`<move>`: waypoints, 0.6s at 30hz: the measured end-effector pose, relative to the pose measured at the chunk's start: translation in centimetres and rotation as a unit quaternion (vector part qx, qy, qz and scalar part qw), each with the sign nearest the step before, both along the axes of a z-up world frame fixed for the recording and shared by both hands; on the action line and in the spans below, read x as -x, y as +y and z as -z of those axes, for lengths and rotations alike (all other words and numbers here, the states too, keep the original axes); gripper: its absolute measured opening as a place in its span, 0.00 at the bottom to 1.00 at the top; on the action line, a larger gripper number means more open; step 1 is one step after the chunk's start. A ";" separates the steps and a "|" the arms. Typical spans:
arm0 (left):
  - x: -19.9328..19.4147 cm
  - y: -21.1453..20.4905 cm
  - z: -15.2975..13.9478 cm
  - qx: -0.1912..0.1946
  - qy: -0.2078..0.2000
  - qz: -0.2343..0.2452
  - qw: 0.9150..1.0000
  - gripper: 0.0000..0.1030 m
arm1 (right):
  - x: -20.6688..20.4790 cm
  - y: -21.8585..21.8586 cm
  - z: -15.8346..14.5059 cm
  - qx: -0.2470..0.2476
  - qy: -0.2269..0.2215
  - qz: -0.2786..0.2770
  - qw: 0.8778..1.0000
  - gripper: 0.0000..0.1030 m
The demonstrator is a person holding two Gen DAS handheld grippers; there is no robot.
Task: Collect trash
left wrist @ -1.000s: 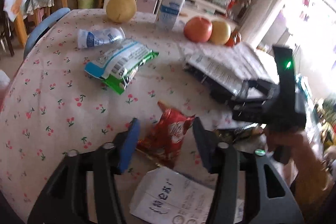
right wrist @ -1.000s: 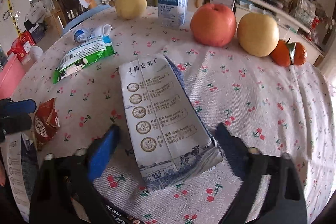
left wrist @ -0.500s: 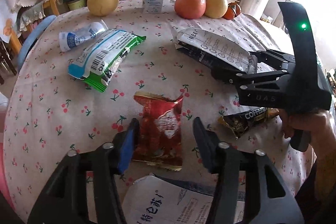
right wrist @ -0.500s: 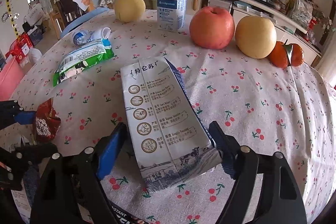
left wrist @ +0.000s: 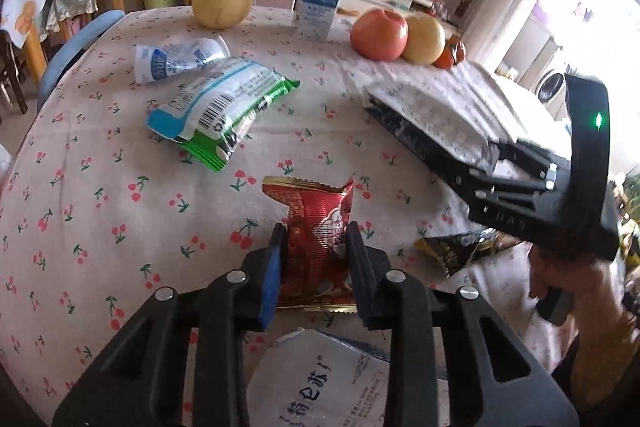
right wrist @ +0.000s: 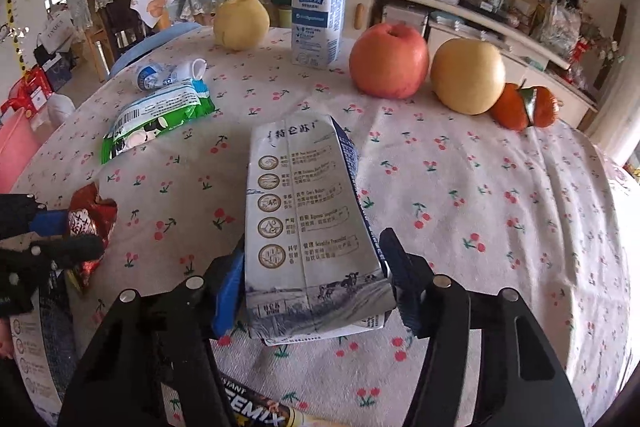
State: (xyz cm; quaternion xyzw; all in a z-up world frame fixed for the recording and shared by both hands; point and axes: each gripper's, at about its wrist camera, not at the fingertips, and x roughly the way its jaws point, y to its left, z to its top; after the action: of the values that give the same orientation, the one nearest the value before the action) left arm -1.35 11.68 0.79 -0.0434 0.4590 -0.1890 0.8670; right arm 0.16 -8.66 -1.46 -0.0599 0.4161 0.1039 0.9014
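Observation:
My left gripper [left wrist: 316, 253] is shut on a crumpled red snack wrapper [left wrist: 316, 207] that lies on the cherry-print tablecloth [left wrist: 120, 207]. The same red wrapper [right wrist: 90, 223] shows at the left edge of the right wrist view. My right gripper [right wrist: 312, 277] straddles the near end of a flattened white and blue milk carton [right wrist: 296, 207]. Its jaws are closing, and both pads touch the carton's sides. A green and white wrapper [left wrist: 224, 107] and a crumpled blue and white pouch [left wrist: 176, 61] lie further back on the left.
A second flattened carton [left wrist: 320, 383] lies under my left gripper, and a black coffee sachet [left wrist: 460, 247] to its right. At the table's far side stand a pear [right wrist: 240, 23], a white bottle [right wrist: 318, 11], an apple [right wrist: 388, 63], a yellow fruit [right wrist: 466, 75] and tangerines [right wrist: 524, 107].
The left jaws have closed from wide apart onto the red wrapper. The right jaws have narrowed from clear of the milk carton to touching its sides.

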 end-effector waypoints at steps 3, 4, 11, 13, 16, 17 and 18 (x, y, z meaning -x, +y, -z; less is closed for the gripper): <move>0.2 0.9 -0.7 0.019 -0.008 -0.007 1.000 0.31 | 0.8 -0.3 -0.6 -0.006 -0.010 0.013 1.000 0.59; 0.3 1.2 -1.0 0.028 -0.011 -0.008 1.000 0.30 | 1.2 -0.4 -0.9 -0.009 -0.014 0.018 1.000 0.59; 0.9 3.5 -2.7 0.077 -0.029 -0.019 0.996 0.30 | 3.5 -1.3 -3.3 -0.063 -0.031 0.034 0.997 0.58; 1.1 4.3 -3.3 0.088 -0.037 -0.025 0.995 0.30 | 4.0 -1.0 -3.8 -0.062 -0.037 0.033 0.997 0.58; 1.5 5.6 -4.0 0.102 -0.046 -0.034 0.993 0.30 | 4.9 -0.5 -4.7 -0.061 -0.050 0.034 0.996 0.58; 1.5 6.1 -4.3 0.105 -0.050 -0.037 0.993 0.30 | 5.2 -0.3 -5.0 -0.062 -0.052 0.034 0.996 0.58; 1.6 6.4 -4.5 0.107 -0.053 -0.039 0.992 0.30 | 5.4 -0.1 -5.2 -0.063 -0.054 0.034 0.996 0.58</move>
State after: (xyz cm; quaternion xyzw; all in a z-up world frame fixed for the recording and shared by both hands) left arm -2.98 18.12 5.29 -0.1433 0.3874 -0.2055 0.8872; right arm -5.22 -8.76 3.75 0.0058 0.3614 0.0954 0.9275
